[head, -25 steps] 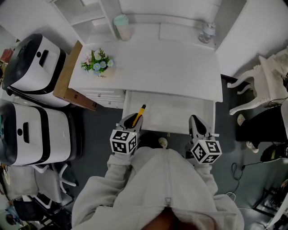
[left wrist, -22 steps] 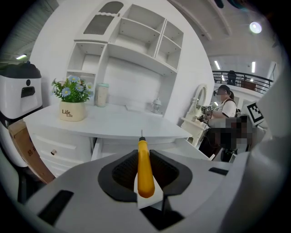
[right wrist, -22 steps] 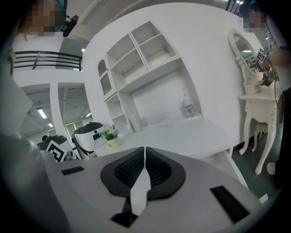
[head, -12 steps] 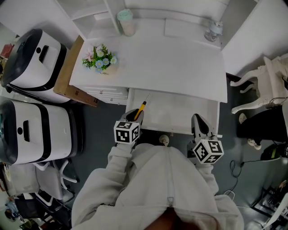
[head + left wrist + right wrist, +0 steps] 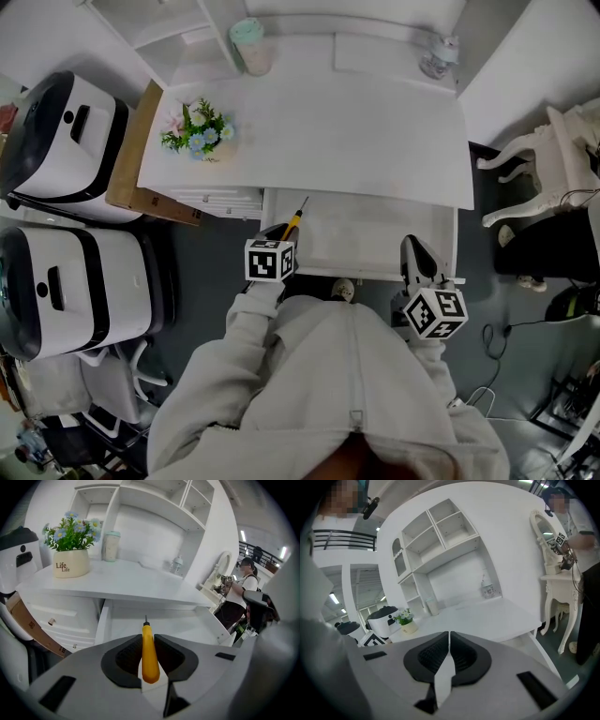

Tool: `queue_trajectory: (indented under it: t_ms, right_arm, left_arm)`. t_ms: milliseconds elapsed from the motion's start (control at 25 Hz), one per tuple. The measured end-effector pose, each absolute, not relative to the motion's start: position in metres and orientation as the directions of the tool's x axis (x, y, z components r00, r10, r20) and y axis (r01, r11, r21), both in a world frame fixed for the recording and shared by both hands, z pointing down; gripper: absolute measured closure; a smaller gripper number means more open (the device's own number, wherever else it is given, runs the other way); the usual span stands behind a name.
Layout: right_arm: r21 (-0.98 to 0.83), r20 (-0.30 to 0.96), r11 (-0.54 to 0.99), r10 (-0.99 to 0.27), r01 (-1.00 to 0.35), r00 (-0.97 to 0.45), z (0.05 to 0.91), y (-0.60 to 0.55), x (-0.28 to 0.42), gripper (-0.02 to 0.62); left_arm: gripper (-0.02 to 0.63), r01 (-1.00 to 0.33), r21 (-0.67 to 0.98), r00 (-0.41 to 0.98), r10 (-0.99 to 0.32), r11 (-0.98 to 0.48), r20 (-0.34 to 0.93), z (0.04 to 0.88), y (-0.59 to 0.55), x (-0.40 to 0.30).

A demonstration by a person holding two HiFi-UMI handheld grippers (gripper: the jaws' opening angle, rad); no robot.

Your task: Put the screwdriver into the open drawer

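Observation:
A screwdriver point(image 5: 294, 219) with a yellow handle is clamped between the jaws of my left gripper point(image 5: 284, 233), its metal tip pointing forward. It hangs over the front left corner of the open white drawer point(image 5: 375, 240), which is pulled out from under the desk top. In the left gripper view the yellow handle point(image 5: 149, 657) runs straight out between the black pads point(image 5: 125, 657), with the drawer's inside point(image 5: 159, 622) just beyond the tip. My right gripper point(image 5: 409, 246) rests at the drawer's front right corner. Its jaws are shut point(image 5: 449, 638) and hold nothing.
On the desk top stand a flower pot point(image 5: 199, 133), a pale green cup point(image 5: 251, 45) and a small glass jar point(image 5: 437, 58). Two white appliances point(image 5: 66, 141) and a cardboard box point(image 5: 139, 164) are at the left. A white chair point(image 5: 553, 155) stands at the right.
My left gripper has sunk and tipped downward with the screwdriver, nearer the drawer's front left corner. The right gripper has stayed in place.

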State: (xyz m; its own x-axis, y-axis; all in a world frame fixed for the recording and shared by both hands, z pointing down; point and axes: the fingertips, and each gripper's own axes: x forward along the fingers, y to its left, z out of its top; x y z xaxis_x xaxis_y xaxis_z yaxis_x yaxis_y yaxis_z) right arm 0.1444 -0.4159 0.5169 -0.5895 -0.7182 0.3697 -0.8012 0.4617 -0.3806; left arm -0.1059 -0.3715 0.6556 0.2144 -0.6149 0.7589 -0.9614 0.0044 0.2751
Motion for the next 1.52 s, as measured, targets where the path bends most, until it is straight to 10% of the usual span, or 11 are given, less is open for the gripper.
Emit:
queue_trajectory:
  t_ms: [1240,1520]
  right_arm:
    - [-0.373,0.449,0.366,-0.732,-0.852,-0.512,0.536,-0.419,0.170,0.561]
    - [-0.369,0.446,0.380,-0.728,-0.848,-0.520,0.535,-0.415,0.170,0.561]
  left_arm:
    - [0.516,-0.958,0.204,0.073,-0.515,0.203,0.854,0.726,-0.427,-0.127]
    - [0.432,-0.947,0.222,0.072,-0.522,0.232,0.850,0.725,-0.426,-0.131]
